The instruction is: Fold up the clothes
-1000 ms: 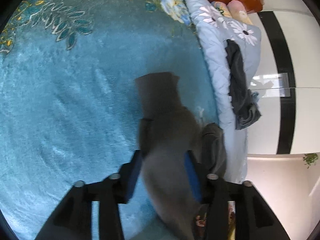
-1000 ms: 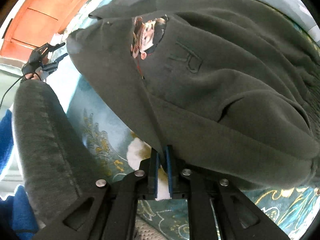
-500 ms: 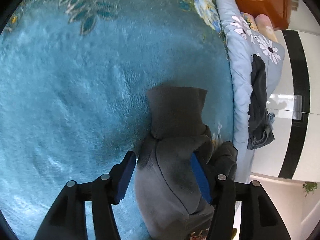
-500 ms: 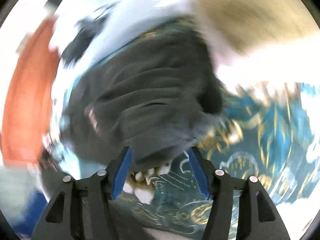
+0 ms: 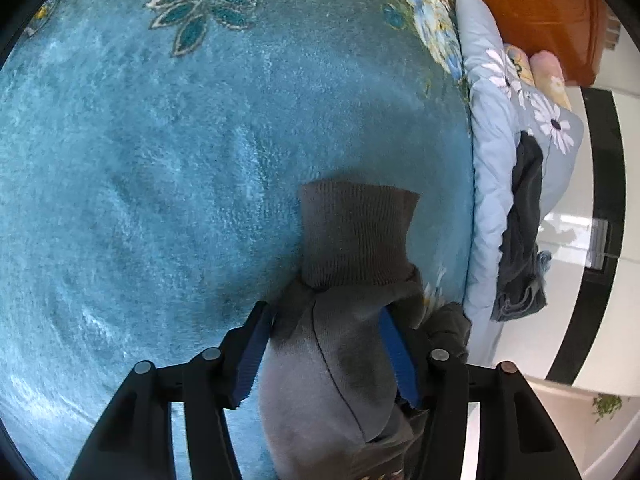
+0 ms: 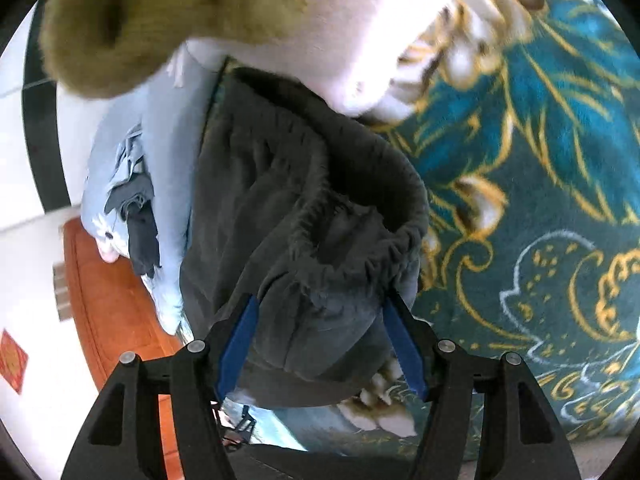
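Observation:
A grey fleece sweatshirt lies on a teal plush blanket [image 5: 160,168]. In the left wrist view its sleeve [image 5: 336,368] with a ribbed cuff [image 5: 356,236] runs forward between the fingers of my left gripper [image 5: 326,354], which is open around it. In the right wrist view the bunched dark grey body of the sweatshirt [image 6: 312,240] lies between the fingers of my right gripper [image 6: 322,346], which is open around it. The person's arm in an olive knit sleeve [image 6: 168,12] crosses the top of that view.
A pale blue floral quilt [image 5: 492,140] lies along the blanket's edge with a dark garment [image 5: 524,224] draped on it. An orange wooden headboard [image 5: 532,8] stands behind. The blanket in the right wrist view [image 6: 540,200] has gold and white patterns.
My right gripper has let go of the sweatshirt edge, opened and swung over the bunched body. My left gripper has stayed open and shifted along the sleeve toward the cuff.

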`<state>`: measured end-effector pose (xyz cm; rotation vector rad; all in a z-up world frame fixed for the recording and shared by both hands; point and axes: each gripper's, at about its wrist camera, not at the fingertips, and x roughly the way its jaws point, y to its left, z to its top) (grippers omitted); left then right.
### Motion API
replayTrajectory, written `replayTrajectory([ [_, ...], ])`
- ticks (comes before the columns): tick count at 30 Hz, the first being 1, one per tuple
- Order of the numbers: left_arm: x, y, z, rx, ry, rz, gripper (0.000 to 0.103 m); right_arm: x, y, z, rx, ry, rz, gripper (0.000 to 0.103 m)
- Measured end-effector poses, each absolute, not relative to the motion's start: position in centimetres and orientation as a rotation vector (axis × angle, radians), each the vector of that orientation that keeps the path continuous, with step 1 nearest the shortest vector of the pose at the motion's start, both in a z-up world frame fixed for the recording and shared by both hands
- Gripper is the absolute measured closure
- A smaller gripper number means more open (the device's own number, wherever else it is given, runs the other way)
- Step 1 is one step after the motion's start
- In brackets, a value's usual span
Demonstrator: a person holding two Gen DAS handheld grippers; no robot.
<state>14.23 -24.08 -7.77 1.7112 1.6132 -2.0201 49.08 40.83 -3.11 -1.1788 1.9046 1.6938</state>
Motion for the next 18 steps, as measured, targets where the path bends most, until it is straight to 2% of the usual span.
replayTrajectory([
  [1, 14.1, -23.9, -7.6, 1.716, 1.593, -2.027, 0.055, 48.8, 40.8, -3.0, -1.195, 1.886, 1.691, 0.054],
  [3, 13.8, -23.6, -7.4, 1.726, 1.552, -2.040, 0.072, 47.9, 40.2, -2.7, -1.251, 1.822, 1.705, 0.063],
  [4, 13.7, -23.5, -7.2, 1.728, 1.533, -2.053, 0.075, 47.5, 40.0, -2.4, -1.270, 1.794, 1.721, 0.070],
  [6, 13.4, -23.3, -6.6, 1.726, 1.515, -2.086, 0.085, 46.5, 39.9, -1.5, -1.297, 1.750, 1.773, 0.076],
  [10, 11.7, -23.4, -3.1, 1.691, 1.515, -2.237, 0.089, 44.3, 39.9, 1.8, -1.280, 1.721, 1.946, 0.081],
  [15, 10.4, -24.5, 3.8, 1.550, 1.461, -2.574, 0.089, 42.3, 39.2, 7.6, -1.189, 1.600, 2.314, 0.081],
  [18, 11.0, -25.0, 4.0, 1.611, 1.257, -2.633, 0.089, 43.1, 38.5, 3.7, -1.358, 1.531, 2.236, 0.081],
])
